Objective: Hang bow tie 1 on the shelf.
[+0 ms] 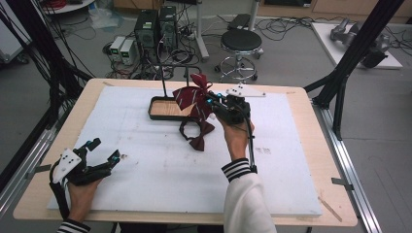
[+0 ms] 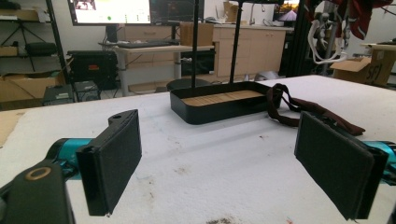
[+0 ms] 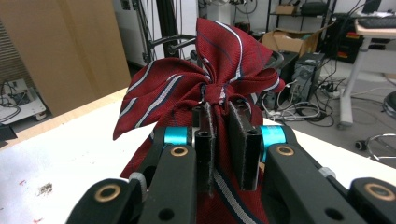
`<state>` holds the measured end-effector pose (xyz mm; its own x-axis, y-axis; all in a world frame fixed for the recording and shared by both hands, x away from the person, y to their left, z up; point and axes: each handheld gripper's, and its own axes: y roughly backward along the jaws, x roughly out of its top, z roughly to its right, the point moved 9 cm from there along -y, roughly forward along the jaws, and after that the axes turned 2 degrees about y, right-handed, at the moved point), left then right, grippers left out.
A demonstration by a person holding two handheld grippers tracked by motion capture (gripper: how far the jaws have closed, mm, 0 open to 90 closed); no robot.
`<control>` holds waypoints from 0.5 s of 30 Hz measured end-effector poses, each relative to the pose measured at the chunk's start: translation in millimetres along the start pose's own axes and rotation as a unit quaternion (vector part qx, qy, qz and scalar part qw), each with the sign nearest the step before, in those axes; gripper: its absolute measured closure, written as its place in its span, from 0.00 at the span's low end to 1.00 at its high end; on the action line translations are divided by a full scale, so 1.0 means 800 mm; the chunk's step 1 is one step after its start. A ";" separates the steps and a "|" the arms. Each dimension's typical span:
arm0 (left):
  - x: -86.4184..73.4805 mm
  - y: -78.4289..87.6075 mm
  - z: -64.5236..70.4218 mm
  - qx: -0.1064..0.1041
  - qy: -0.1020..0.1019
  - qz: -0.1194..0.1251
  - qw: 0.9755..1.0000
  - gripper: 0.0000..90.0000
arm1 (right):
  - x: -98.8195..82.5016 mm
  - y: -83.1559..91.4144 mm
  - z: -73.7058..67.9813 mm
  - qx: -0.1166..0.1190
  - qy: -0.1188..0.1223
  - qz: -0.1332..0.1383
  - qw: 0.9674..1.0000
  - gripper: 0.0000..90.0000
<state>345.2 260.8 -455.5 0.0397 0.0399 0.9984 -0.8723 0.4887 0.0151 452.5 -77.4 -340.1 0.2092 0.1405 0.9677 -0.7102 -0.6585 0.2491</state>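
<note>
Right tongs (image 1: 217,104): clamping on the dark red striped bow tie (image 3: 205,86) just below its knot, holding it up above the table (image 1: 291,160).
Bow tie: hanging over the near right edge of the black tray (image 1: 156,115), its strap (image 2: 299,109) trailing down onto the white mat (image 1: 160,165).
Left tongs (image 1: 103,150): standing wide apart, gripping nothing, resting low at the table's near left corner.
Tray: sitting at the far middle of the mat, two thin black posts (image 2: 194,44) rising from it.

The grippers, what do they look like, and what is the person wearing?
Each gripper, left and right, is black with turquoise joints, brass rivets, flat black padded fingers, a grey three-cornered plate and a black cable. The sleeve is white with a black-and-white striped cuff.
</note>
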 end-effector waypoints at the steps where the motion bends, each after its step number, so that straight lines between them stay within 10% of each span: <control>1: 0.000 0.000 0.000 0.000 0.000 0.000 1.000 0.17 | 0.001 -0.003 0.000 0.000 0.000 0.000 1.000 0.90; 15: 0.000 0.000 0.000 0.000 0.002 0.001 1.000 0.17 | 0.021 -0.038 0.005 0.015 -0.002 0.001 1.000 0.90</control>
<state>345.4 261.0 -455.3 0.0411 0.0445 0.9982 -0.8722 0.4890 0.0141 480.2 -58.0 -331.9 0.2105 0.1355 0.9682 -0.6907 -0.6802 0.2454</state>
